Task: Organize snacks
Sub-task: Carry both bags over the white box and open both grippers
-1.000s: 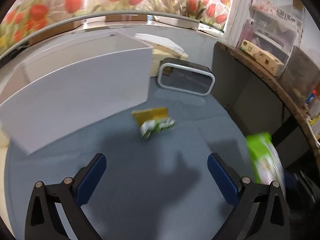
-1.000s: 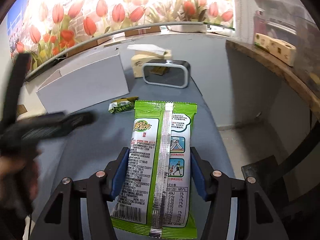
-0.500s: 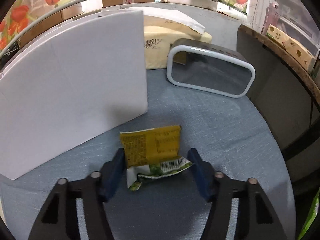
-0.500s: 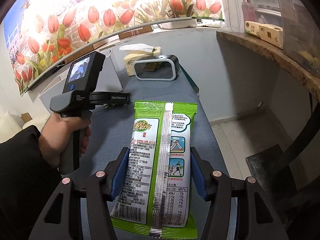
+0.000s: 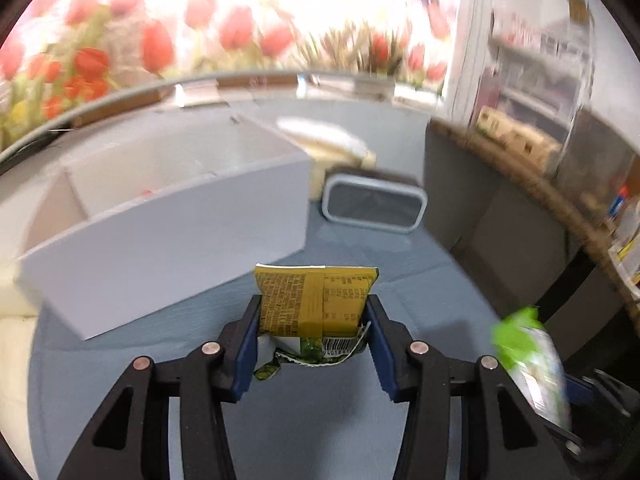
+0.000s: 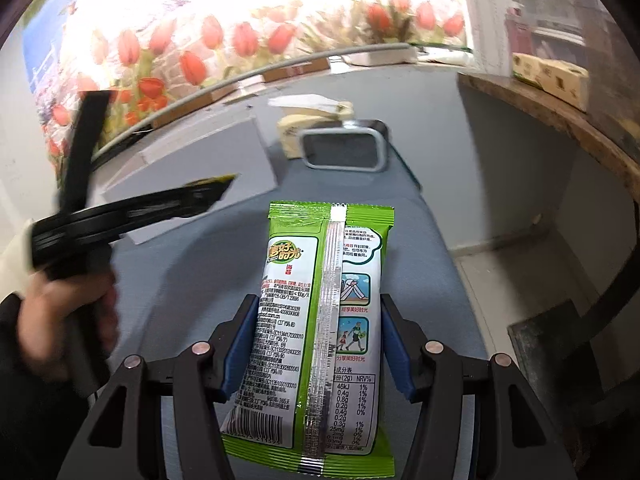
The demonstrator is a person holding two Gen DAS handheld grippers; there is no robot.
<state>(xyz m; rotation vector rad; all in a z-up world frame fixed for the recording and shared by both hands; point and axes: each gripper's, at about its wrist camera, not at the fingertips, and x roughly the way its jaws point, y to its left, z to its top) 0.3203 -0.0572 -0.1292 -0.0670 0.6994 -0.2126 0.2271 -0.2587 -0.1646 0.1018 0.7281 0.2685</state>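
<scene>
**Both packets in hand, box to the far left**

Left gripper (image 5: pixel 313 330): fingers closed on the yellow snack packet (image 5: pixel 314 302), pads pressing its two side edges. Packet stands upright between them, top edge above the fingertips, crumpled green end hanging below. It looks lifted off the blue-grey table (image 5: pixel 420 280), though I can't be sure how high.

Right gripper (image 6: pixel 316 346): closed on the green snack packet (image 6: pixel 320 320), gripped at mid-length, seam side up, packet lying flat along the fingers and sticking out both ways.

White box (image 5: pixel 168 220) sits far left of my left gripper, open at the top, front wall facing me. Something small and red shows inside; too blurred to name. A grey-framed mirror (image 5: pixel 374 208) and a tissue pack (image 5: pixel 332 148) stand far right of the box.

My reading: the step is carrying the yellow packet over the front wall and dropping it in.

How to do it well:
- Raise it enough that the dangling green end clears the wall.
- Hold the squeeze steady; the foil is slick and the hold is only on its edges.
- Release over the open interior, not at the rim.
- Keep the right gripper low and near, out of the left one's path, then follow with the green packet, long side parallel to the box.
</scene>
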